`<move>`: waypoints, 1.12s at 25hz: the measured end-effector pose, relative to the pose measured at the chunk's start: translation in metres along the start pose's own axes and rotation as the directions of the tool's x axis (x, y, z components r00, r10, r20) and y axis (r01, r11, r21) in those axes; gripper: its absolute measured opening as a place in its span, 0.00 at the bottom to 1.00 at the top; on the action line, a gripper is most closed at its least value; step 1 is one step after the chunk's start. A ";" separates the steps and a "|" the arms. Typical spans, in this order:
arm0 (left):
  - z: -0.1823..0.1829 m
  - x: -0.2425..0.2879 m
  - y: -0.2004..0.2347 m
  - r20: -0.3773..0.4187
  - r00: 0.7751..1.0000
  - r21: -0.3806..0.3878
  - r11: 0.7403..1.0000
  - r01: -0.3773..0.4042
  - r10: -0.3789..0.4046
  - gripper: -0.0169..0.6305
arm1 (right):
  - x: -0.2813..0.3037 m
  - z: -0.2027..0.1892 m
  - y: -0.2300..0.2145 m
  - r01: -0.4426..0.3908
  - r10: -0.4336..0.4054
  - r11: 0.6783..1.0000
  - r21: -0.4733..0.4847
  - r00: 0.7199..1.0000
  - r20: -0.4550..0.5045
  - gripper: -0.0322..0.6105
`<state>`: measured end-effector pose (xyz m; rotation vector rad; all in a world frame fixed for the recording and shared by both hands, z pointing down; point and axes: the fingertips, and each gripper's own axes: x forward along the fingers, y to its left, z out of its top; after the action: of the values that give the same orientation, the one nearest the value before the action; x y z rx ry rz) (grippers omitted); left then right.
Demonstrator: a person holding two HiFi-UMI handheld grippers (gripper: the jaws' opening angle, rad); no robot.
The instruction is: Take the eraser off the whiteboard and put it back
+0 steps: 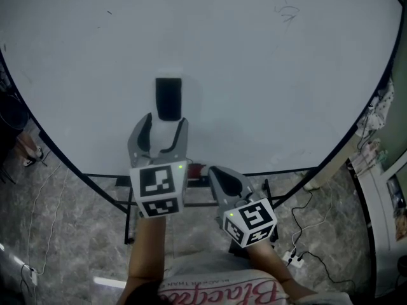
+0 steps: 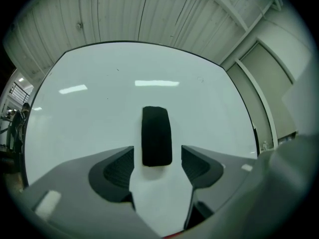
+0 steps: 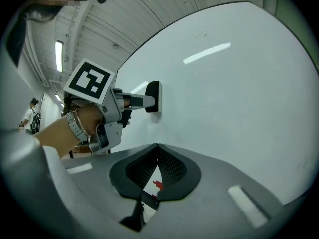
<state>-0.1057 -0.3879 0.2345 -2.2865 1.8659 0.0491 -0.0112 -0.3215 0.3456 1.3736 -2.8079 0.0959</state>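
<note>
The whiteboard [image 1: 254,75] runs off the head view's top edge. A scribble [image 1: 287,13] near its top right corner is too small to read. The right gripper [image 3: 157,146] half hides a red thing [image 3: 157,184].

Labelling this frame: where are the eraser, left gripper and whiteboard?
eraser [image 1: 168,98], head view, middle of its black body.
left gripper [image 1: 167,121], head view, midway between its fingertips.
whiteboard [image 1: 267,81], head view, bare white surface.

Black-framed whiteboard [image 1: 267,88]; black eraser [image 1: 168,98] stuck upright on its face; faint pen marks [image 1: 287,11].
</note>
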 end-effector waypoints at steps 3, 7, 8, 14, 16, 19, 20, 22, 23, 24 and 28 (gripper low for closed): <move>-0.015 -0.014 -0.001 -0.020 1.000 -0.023 1.000 0.001 -0.001 0.43 | -0.002 0.000 0.006 -0.003 0.003 1.000 0.000 1.000 0.007 0.05; -0.034 -0.032 -0.002 -0.044 0.999 -0.045 0.999 0.006 -0.008 0.29 | -0.005 -0.003 0.015 -0.011 0.011 1.000 0.000 1.000 0.002 0.05; -0.040 -0.036 -0.003 -0.053 0.999 -0.055 0.998 0.009 -0.012 0.27 | -0.006 -0.004 0.017 -0.016 0.016 1.000 -0.003 1.000 -0.001 0.05; -0.064 -0.058 -0.011 -0.064 0.997 -0.090 0.996 0.024 -0.030 0.09 | -0.007 -0.006 0.023 -0.023 0.022 0.999 -0.031 1.000 -0.015 0.05; -0.071 -0.066 -0.015 -0.050 0.998 -0.076 0.996 0.038 -0.042 0.03 | -0.007 -0.007 0.025 -0.023 0.022 0.999 -0.042 1.000 -0.017 0.05; -0.078 -0.076 -0.023 -0.048 0.996 -0.101 0.993 0.069 -0.075 0.03 | -0.008 -0.007 0.028 -0.033 0.032 0.998 -0.049 0.999 -0.013 0.05; -0.081 -0.079 -0.026 -0.049 0.995 -0.111 0.990 0.083 -0.089 0.03 | -0.008 -0.007 0.030 -0.039 0.039 0.998 -0.056 0.999 -0.015 0.05; -0.086 -0.085 -0.033 -0.055 0.992 -0.126 0.986 0.106 -0.114 0.03 | -0.007 -0.008 0.033 -0.050 0.048 0.995 -0.082 0.999 -0.023 0.05; -0.087 -0.088 -0.037 -0.057 0.991 -0.129 0.985 0.114 -0.123 0.03 | -0.006 -0.008 0.034 -0.052 0.050 0.994 -0.096 0.998 -0.027 0.05; -0.089 -0.090 -0.039 -0.058 0.990 -0.130 0.984 0.122 -0.131 0.03 | -0.006 -0.008 0.035 -0.052 0.049 0.993 -0.107 0.998 -0.028 0.05; -0.100 -0.098 -0.042 -0.074 0.985 -0.160 0.977 0.140 -0.153 0.03 | -0.004 -0.009 0.039 -0.051 0.047 0.990 -0.131 0.998 -0.033 0.05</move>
<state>-0.0941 -0.3022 0.3525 -2.5630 1.7844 0.0782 -0.0394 -0.2943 0.3526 1.2655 -2.7673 -0.0668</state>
